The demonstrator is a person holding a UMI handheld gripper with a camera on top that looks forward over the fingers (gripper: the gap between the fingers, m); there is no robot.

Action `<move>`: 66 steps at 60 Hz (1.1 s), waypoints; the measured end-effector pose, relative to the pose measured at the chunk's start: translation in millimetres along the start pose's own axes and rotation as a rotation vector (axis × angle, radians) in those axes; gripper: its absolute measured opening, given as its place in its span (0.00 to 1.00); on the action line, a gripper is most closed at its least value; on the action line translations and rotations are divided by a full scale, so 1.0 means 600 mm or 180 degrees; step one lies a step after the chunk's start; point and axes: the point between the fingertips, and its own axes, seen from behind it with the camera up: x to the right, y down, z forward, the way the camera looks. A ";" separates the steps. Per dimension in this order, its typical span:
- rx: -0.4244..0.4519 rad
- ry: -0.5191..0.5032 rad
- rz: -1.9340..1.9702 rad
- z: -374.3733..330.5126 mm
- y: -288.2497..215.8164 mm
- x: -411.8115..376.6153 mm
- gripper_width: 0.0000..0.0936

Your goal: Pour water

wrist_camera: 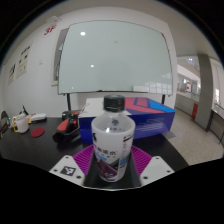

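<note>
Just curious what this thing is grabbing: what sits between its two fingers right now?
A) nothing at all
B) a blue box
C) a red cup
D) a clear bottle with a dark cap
D: the clear bottle with a dark cap stands upright between the two fingers, the purple pads at each of its sides.

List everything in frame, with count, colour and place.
water bottle: 1, clear with black cap and purple-and-white label, upright between the fingers
table: 1, black, under the bottle
box: 1, blue with a pink top face, on the table behind the bottle
small items: several, red and dark, on the table to the left beyond the bottle, too small to name
cup-like item: 1, white, far left on the table
whiteboard: 1, white, on the back wall
gripper: 1; fingers with purple pads on both sides of the bottle, looking closed on it
</note>
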 end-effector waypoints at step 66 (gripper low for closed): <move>0.1063 0.1339 -0.4824 0.030 -0.465 -0.520 0.44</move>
